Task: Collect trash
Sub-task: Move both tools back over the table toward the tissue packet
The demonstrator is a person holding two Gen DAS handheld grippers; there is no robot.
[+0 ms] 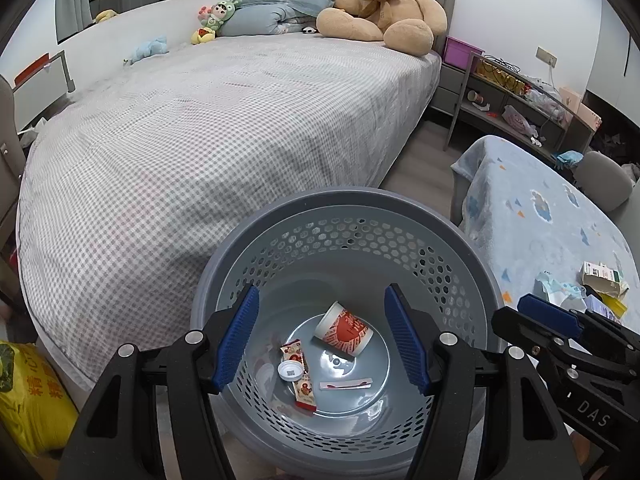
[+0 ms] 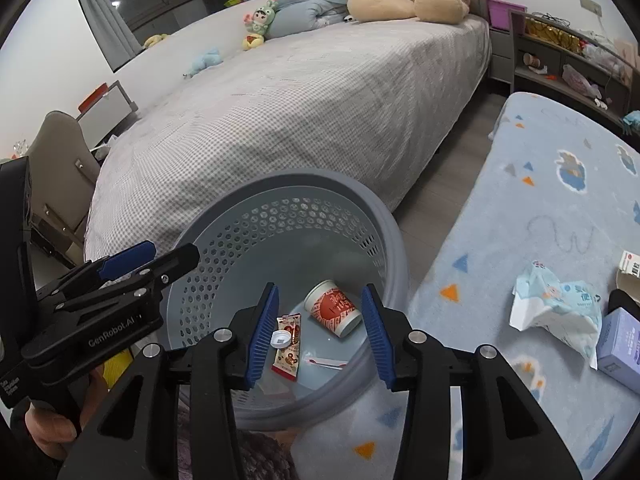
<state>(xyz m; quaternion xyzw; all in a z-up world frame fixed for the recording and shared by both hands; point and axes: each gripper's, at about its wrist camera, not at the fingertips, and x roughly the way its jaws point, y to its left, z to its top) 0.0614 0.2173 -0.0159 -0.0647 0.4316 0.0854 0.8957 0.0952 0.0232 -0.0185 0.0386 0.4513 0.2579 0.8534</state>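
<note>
A grey perforated basket (image 1: 440, 216) stands on the floor between the bed and a table; it also shows in the right wrist view (image 2: 380, 208). In it lie a red-and-white paper cup (image 1: 344, 330), a snack wrapper (image 1: 303, 380), a white bottle cap (image 1: 290, 371) and a thin white sachet (image 1: 346, 385). My left gripper (image 1: 322, 334) is open and empty above the basket. My right gripper (image 2: 318, 330) is open and empty above it too. On the table lie a crumpled tissue pack (image 2: 560, 312), a purple box (image 2: 622, 344) and a torn carton (image 1: 604, 278).
A bed with a checked grey sheet (image 1: 220, 140) fills the left, with a teddy bear (image 1: 384, 4) and small toys at its head. A table with a blue blanket (image 2: 540, 200) is on the right. Cluttered shelves (image 1: 520, 96) stand behind. A yellow bag (image 1: 28, 392) sits low left.
</note>
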